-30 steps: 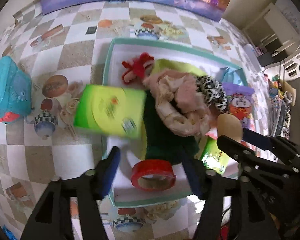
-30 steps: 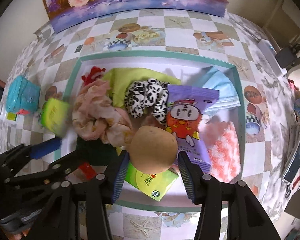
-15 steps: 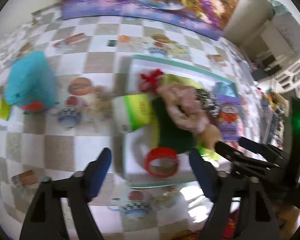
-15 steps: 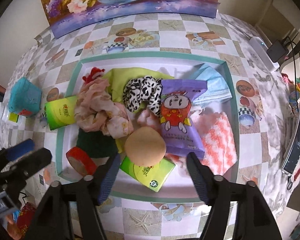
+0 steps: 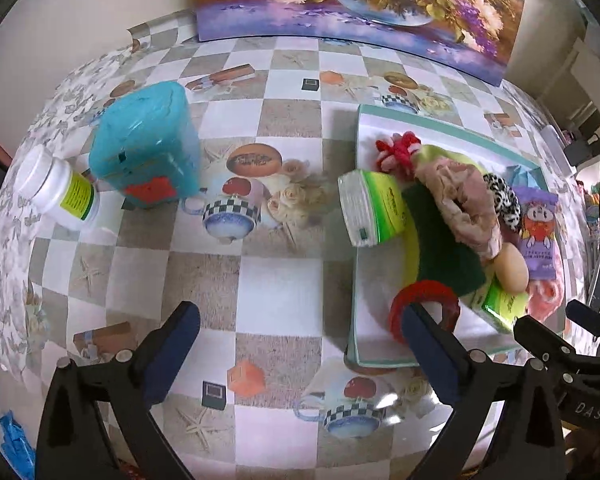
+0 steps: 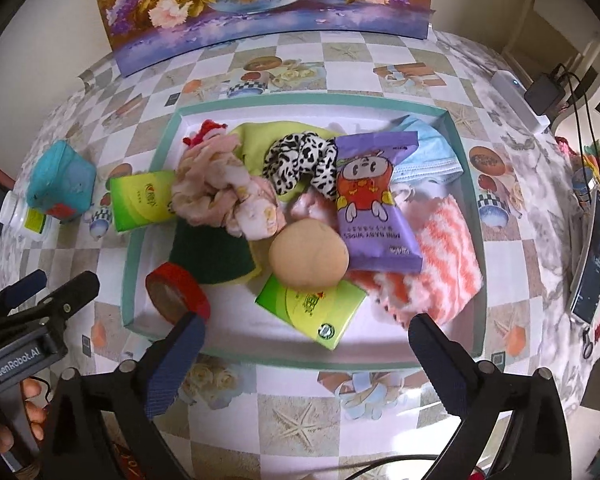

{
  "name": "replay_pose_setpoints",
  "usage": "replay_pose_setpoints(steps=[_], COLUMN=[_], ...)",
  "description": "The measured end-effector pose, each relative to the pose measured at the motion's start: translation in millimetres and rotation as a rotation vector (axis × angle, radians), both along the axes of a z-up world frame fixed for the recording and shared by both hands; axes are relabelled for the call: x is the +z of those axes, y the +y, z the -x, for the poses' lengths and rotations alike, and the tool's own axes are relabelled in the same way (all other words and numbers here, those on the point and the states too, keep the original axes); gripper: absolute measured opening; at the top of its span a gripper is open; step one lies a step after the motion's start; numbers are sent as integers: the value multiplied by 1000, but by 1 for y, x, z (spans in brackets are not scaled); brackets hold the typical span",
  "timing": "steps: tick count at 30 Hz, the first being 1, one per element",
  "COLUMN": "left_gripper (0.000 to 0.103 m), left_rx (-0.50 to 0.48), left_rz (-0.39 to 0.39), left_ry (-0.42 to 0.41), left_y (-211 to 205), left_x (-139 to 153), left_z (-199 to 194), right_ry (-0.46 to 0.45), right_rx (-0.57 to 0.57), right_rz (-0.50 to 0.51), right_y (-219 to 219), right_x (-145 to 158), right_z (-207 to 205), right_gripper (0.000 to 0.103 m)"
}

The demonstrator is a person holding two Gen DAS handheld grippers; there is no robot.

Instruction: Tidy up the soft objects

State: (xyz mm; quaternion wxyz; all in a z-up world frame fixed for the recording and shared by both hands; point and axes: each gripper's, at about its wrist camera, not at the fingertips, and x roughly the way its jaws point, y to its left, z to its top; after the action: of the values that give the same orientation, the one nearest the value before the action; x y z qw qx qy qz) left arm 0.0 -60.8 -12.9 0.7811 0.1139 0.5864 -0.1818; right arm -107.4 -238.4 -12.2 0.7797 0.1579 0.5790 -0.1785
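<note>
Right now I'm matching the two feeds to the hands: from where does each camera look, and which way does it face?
Left wrist: on the left gripper, aimed steeply down left of the tray; its open fingers and the right gripper's tip show.
Right wrist: on the right gripper, aimed steeply down over the tray's near edge; its open fingers, the left gripper and fingertips show.
Shared: tray, red tape roll, teal box.

Both tongs have just opened wide, nothing between them. Right tongs [image 6: 304, 336] let go of the beige sponge ball [image 6: 308, 254], now resting ahead on the lower tissue pack [image 6: 312, 308]. Left tongs [image 5: 300, 328] released the green tissue pack [image 5: 374, 208], which now lies ahead-right across the tray rim [image 5: 354, 280].
</note>
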Motion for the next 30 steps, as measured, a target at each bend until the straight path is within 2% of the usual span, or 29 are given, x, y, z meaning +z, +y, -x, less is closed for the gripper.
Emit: replay_pose_setpoints(steps=[5,12,16,30], left_gripper=[100,100,100,100], left_rx=[-8,0,-12,-3], left_rz=[-46,-40,-77,-77], left_ry=[-18,-54,-69,-75], left_y=[3,10,8,12], left_x=[1,9,8,11], left_z=[12,25,30,37], right_ry=[-16,-22,-25,-25], right_rx=[-11,-15,-17,-16], right_rz=[16,26,29,43], right_y=[5,11,12,15], right_x=[4,5,6,10], right_z=[6,14,17,18], right_gripper=[103,103,103,103])
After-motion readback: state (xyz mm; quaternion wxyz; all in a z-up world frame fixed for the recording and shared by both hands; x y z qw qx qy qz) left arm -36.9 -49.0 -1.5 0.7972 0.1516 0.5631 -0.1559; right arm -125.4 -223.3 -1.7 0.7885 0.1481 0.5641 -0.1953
